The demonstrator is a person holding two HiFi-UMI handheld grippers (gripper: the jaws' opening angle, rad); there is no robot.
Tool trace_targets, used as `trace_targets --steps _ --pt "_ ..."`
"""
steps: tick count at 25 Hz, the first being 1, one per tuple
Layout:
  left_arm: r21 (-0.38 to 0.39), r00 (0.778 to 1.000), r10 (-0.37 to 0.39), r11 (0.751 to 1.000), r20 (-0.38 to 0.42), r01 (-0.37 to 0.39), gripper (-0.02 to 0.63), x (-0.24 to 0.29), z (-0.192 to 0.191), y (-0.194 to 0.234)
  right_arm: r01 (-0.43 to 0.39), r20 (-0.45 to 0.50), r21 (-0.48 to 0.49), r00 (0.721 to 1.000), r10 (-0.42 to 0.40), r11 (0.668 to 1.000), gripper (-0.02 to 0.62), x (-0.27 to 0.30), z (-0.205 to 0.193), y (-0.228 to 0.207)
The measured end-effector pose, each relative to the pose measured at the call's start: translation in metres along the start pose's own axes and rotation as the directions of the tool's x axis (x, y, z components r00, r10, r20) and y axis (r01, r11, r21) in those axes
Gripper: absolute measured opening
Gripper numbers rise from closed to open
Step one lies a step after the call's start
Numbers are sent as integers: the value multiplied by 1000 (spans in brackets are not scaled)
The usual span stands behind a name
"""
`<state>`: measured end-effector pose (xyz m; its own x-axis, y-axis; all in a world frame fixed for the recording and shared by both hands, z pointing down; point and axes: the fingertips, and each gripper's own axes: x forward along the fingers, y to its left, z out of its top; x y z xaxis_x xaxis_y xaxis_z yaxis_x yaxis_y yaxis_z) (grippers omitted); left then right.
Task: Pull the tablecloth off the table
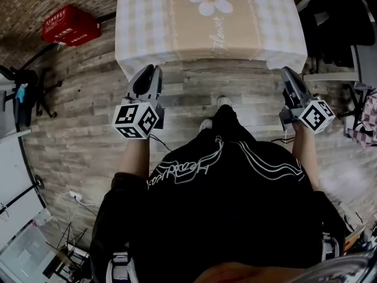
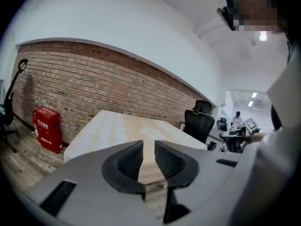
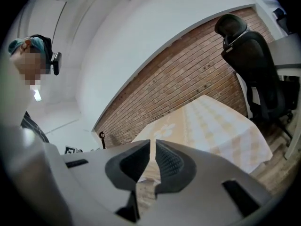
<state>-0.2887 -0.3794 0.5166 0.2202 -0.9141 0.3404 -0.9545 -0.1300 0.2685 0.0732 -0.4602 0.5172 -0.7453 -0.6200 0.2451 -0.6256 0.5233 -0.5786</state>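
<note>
A beige checked tablecloth [image 1: 206,22] with a white daisy print covers the table ahead of me, and its near hem hangs over the front edge. My left gripper [image 1: 152,69] hovers just below the cloth's near left corner. Its jaws stand a narrow gap apart with nothing between them, and the tablecloth [image 2: 122,131] lies beyond the left gripper [image 2: 149,147]. My right gripper [image 1: 287,71] hangs just below the near right corner, shut and empty. In the right gripper view the tablecloth [image 3: 211,121] lies ahead of the right gripper [image 3: 153,147], untouched.
A red box [image 1: 69,25] stands on the wooden floor by the brick wall [image 2: 94,79], left of the table. A black office chair [image 3: 254,65] and desks stand to the table's right. Dark stands and cables [image 1: 23,93] sit at far left. The person's feet [image 1: 222,102] are close to the table.
</note>
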Motion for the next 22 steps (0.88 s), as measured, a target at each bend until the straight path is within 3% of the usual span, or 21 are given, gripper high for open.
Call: trace_targets --steps 5,7,10,13,16,22 --pt "26 991 117 993 -59 -115 117 1 -35 61 72 17 1 997 -72 997 2 2 -3 -39" --pt "41 982 162 986 -95 -159 121 2 -51 82 106 -14 -40 994 -107 994 9 2 -14 -54" --pt "29 964 229 974 -137 -227 157 8 -75 114 145 -100 -97 983 -155 985 89 7 -41 -79" --pt "0 942 296 954 -159 -300 178 11 -94 144 185 -145 -87 970 -196 979 131 9 -61 -106" --pt "1 917 355 932 -183 -361 213 11 -108 173 248 -167 -120 949 -266 961 169 7 -71 -138" --pt "40 870 419 905 -261 -424 256 15 -135 214 313 -231 -308 892 -390 898 207 5 -80 -195"
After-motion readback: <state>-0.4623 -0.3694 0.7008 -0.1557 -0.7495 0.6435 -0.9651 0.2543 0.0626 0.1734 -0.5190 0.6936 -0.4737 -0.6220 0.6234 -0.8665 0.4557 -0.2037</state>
